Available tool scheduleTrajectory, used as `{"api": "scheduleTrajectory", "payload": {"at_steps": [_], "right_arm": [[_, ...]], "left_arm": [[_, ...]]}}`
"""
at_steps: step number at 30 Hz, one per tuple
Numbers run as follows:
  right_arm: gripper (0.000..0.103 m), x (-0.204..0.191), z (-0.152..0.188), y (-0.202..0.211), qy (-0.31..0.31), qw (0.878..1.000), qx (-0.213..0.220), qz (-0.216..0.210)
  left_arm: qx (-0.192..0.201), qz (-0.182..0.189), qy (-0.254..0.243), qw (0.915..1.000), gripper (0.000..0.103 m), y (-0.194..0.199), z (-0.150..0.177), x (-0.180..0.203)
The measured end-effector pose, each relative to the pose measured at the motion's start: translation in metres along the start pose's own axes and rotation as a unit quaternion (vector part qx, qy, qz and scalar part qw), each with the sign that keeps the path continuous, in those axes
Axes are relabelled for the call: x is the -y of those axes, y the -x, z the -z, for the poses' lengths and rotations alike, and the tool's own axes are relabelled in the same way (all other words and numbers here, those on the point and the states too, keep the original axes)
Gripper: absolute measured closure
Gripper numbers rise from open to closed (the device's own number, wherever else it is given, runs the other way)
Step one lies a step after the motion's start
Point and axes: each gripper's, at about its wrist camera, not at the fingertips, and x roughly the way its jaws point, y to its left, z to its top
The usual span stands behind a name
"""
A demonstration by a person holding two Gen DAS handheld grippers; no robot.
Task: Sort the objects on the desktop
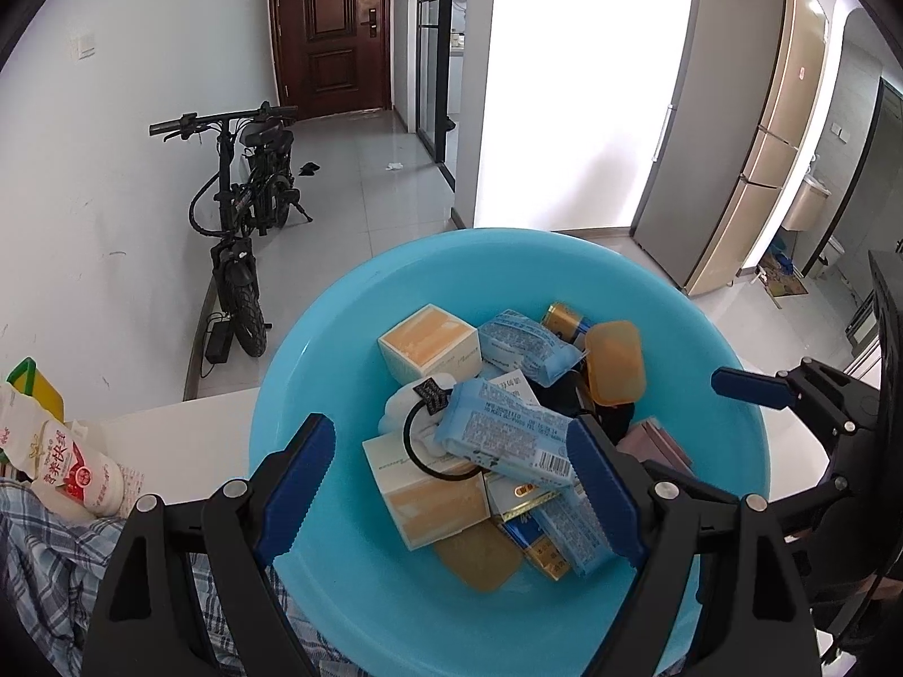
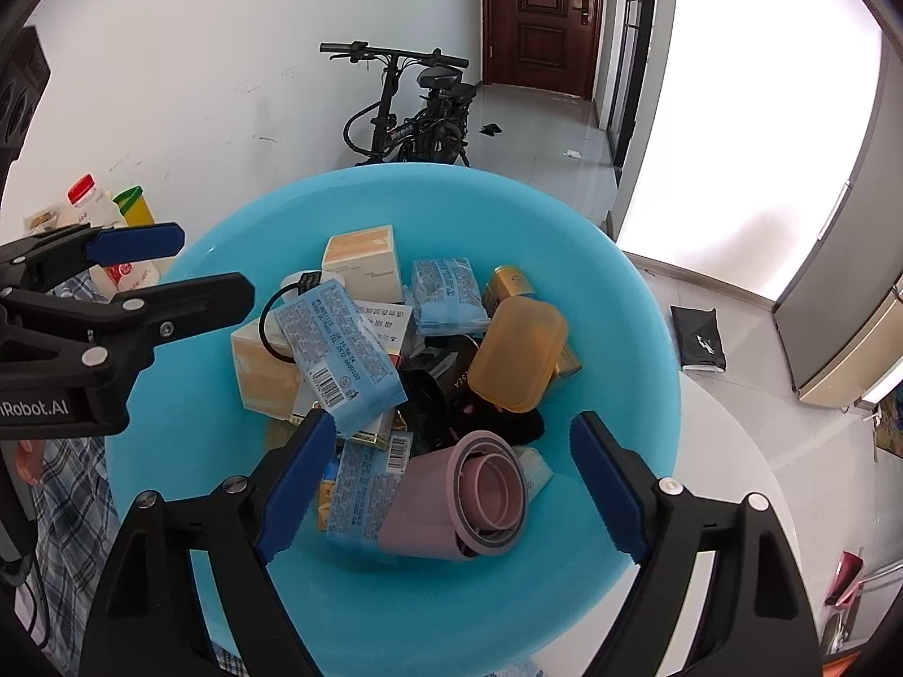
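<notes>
A blue plastic basin (image 1: 316, 350) (image 2: 192, 451) holds a heap of small items: blue tissue packs (image 1: 502, 434) (image 2: 338, 350), cream boxes (image 1: 429, 341) (image 2: 361, 262), an orange soap case (image 1: 615, 361) (image 2: 519, 355), a black hair tie (image 1: 415, 454), gold batteries (image 1: 564, 319) and a pink cup (image 2: 468, 493). My left gripper (image 1: 451, 496) is open over the near part of the heap, empty. My right gripper (image 2: 451, 485) is open around the pink cup, not closed on it. The left gripper also shows at the left of the right wrist view (image 2: 209, 265).
The basin stands on a white table (image 1: 186, 429) with a plaid cloth (image 1: 51, 558). A milk bottle (image 1: 73, 468) and a yellow container (image 2: 135, 206) lie at the left. A black bicycle (image 1: 242, 209) leans on the wall. A fridge (image 1: 733, 130) stands at the right.
</notes>
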Motion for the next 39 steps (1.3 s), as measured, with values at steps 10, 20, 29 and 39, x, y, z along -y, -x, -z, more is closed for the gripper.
{"api": "scheduleTrajectory", "payload": {"at_steps": [10, 20, 29, 39], "right_arm": [[0.019, -0.005, 0.001, 0.016, 0.001, 1.0, 0.008, 0.005], [0.019, -0.007, 0.009, 0.037, 0.0, 1.0, 0.018, 0.011], [0.019, -0.012, 0.021, 0.064, 0.002, 0.999, 0.031, 0.011], [0.018, -0.027, 0.041, 0.093, 0.014, 0.999, 0.045, -0.001]], "left_arm": [[0.005, 0.0, -0.005, 1.0, 0.017, 0.018, 0.007, 0.002], [0.012, -0.003, -0.014, 0.9998, 0.017, 0.041, 0.016, 0.008], [0.021, 0.0, -0.031, 0.9993, 0.017, 0.07, 0.032, 0.018], [0.043, 0.006, -0.042, 0.9982, 0.017, 0.106, 0.06, 0.023]]}}
